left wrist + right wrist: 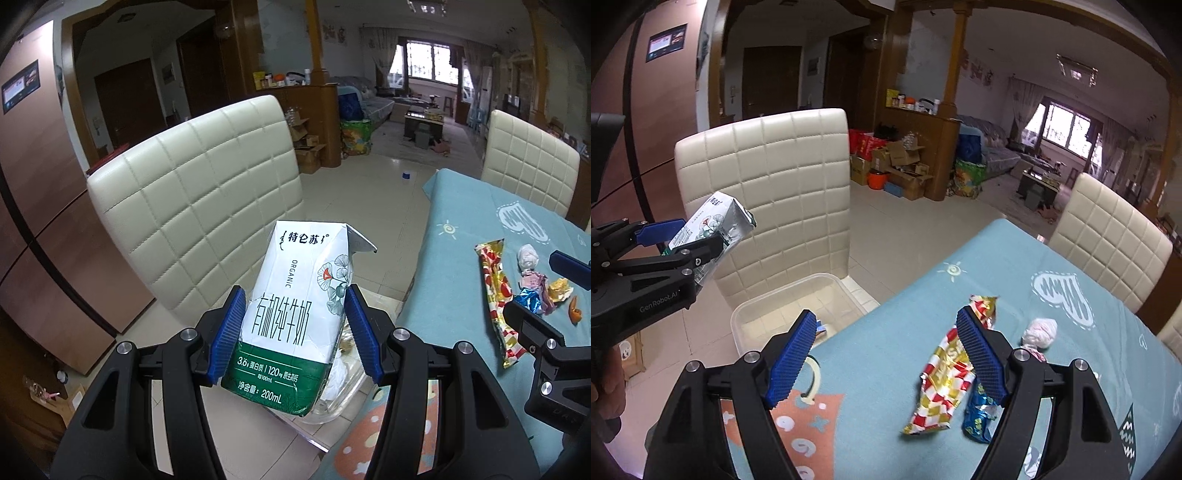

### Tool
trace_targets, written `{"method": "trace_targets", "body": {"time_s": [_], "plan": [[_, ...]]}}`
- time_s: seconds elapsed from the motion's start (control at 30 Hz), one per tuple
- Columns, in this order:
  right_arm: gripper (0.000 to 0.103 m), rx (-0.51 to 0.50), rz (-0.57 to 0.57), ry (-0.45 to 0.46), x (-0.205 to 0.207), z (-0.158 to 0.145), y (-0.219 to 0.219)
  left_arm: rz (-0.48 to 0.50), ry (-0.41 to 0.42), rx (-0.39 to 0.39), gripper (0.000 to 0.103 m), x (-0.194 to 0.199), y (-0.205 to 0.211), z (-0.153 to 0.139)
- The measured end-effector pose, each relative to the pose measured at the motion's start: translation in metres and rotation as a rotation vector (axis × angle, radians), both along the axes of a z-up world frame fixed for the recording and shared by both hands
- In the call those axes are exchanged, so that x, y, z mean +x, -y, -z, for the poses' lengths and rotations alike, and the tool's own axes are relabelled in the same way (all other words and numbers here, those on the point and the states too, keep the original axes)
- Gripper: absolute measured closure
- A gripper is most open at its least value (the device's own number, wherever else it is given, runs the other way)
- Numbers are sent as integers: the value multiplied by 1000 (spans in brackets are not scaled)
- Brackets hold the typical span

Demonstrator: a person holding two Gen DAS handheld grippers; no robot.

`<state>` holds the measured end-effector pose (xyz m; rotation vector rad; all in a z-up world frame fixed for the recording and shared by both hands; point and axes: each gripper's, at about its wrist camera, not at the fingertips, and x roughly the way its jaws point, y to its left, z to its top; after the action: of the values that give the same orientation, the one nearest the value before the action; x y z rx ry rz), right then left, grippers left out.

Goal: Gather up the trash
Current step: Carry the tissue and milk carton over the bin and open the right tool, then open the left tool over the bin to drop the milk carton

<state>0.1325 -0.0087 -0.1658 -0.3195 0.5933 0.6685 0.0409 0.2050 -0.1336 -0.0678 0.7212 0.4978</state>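
Observation:
My left gripper (293, 328) is shut on a white and green milk carton (295, 310) and holds it in the air above a clear plastic bin (790, 306) that stands on a chair beside the table. The carton also shows in the right wrist view (713, 229). My right gripper (886, 354) is open and empty, low over the blue tablecloth (905, 295). A red, gold and white wrapper (942, 384) lies by its right finger, with a blue foil wrapper (979, 413) and a crumpled pink-white wrapper (1039, 332) beyond. Those wrappers also show in the left wrist view (496, 295).
A cream quilted chair (768, 184) stands behind the bin, and a second one (1108, 243) stands at the table's far side. The bin holds some trash (343, 369). Boxes and bags (897, 166) sit on the floor by a wooden partition.

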Motion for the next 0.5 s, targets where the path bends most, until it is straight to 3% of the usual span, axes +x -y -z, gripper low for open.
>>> {"method": "trace_targets", "body": {"time_s": [0.33, 0.37, 0.43, 0.5], "plan": [[27, -1, 62, -21, 13, 4, 18, 38, -5, 3, 42, 22, 9, 3], [27, -1, 66, -27, 15, 5, 18, 35, -7, 7, 37, 24, 8, 4], [27, 0, 72, -39, 18, 9, 17, 22, 0, 17, 8, 24, 6, 3], [27, 0, 71, -48, 21, 11, 15, 12, 26, 23, 6, 25, 5, 1]]}}
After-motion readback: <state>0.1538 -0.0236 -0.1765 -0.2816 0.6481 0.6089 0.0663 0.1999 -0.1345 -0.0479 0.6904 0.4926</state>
